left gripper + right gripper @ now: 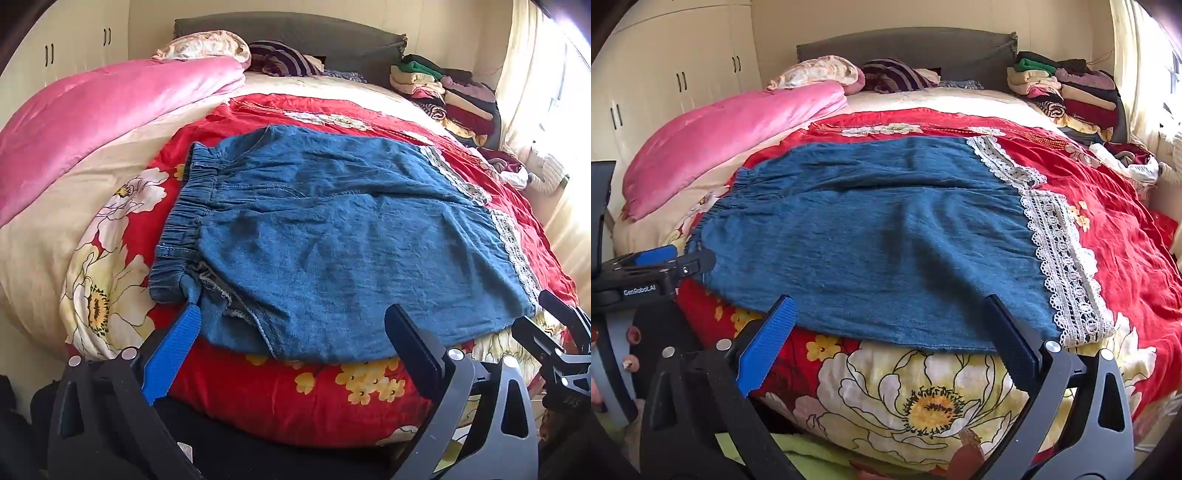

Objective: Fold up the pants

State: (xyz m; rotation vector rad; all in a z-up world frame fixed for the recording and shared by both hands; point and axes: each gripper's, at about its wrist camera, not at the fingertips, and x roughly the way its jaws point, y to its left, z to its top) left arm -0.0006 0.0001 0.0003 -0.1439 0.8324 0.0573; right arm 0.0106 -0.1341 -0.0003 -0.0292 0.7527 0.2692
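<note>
bed (1126, 229) with red floral quilt, pink blanket (110, 122) at left, folded clothes pile (1071, 96) by the headboard, white wardrobe behind | near waistband corner partly bunched, hard to read | denim pants (332, 229) lie flat across the quilt, lace hems right | left gripper (295, 332) jaws released, blue finger touching the waistband corner | right gripper (894, 332) jaws released at the near edge

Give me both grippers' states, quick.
Left gripper: jaws open, holding nothing, at the pants' near edge.
Right gripper: jaws open, holding nothing.
</note>
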